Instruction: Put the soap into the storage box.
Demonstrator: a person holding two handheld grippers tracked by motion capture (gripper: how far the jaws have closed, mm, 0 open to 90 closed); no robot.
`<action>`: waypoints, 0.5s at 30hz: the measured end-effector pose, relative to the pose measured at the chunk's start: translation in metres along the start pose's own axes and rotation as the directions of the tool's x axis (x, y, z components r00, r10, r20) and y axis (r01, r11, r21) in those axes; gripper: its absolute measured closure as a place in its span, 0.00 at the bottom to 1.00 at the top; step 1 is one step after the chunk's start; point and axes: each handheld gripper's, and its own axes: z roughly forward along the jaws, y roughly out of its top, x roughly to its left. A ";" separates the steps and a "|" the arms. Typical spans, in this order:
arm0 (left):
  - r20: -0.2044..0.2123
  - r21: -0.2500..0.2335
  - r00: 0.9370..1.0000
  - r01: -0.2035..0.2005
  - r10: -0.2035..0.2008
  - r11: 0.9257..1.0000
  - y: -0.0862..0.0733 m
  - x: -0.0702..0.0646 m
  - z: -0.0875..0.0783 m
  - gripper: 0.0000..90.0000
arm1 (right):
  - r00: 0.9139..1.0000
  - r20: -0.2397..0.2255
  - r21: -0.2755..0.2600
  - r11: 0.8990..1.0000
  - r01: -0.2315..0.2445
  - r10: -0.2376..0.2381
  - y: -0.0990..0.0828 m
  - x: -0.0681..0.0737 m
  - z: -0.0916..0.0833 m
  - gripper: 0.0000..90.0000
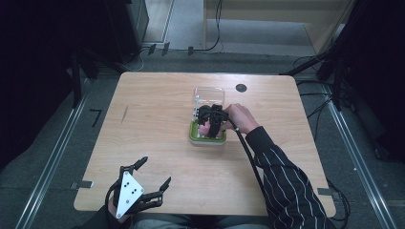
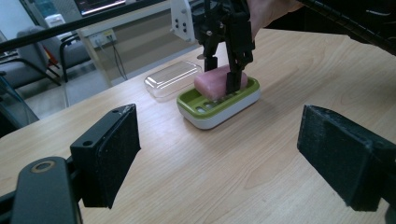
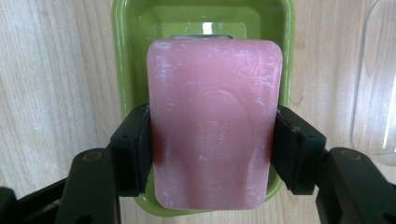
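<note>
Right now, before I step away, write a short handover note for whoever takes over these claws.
Right claw: shut on the pink soap, one jaw on each long side, directly over the green soap dish near the middle of the table. Whether the soap rests in the dish or sits just above it cannot be told.
Left claw: open, holding nothing, at the near left edge of the table.
The clear lid lies off the dish, on the table right beside its far side.
Done: lid off, soap gripped.
Left: probably finish moving the soap, then deal with the lid.
</note>
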 end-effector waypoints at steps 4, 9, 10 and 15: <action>0.001 0.000 1.000 -0.001 0.001 1.000 0.000 0.000 0.000 0.15 | 1.000 0.001 0.003 1.000 0.000 0.000 -0.001 -0.001 0.003 0.43; 0.000 0.000 1.000 -0.002 0.002 1.000 0.000 0.000 0.000 0.15 | 1.000 -0.005 0.001 1.000 0.002 -0.002 -0.001 -0.002 0.006 0.43; 0.000 0.000 1.000 -0.002 0.002 1.000 0.000 0.000 0.000 0.15 | 1.000 -0.008 0.005 1.000 -0.001 0.001 -0.001 -0.002 0.007 0.43; 0.000 0.000 1.000 -0.001 0.001 1.000 0.000 0.000 0.000 0.15 | 1.000 -0.006 0.009 1.000 0.003 -0.002 -0.001 -0.001 0.010 0.43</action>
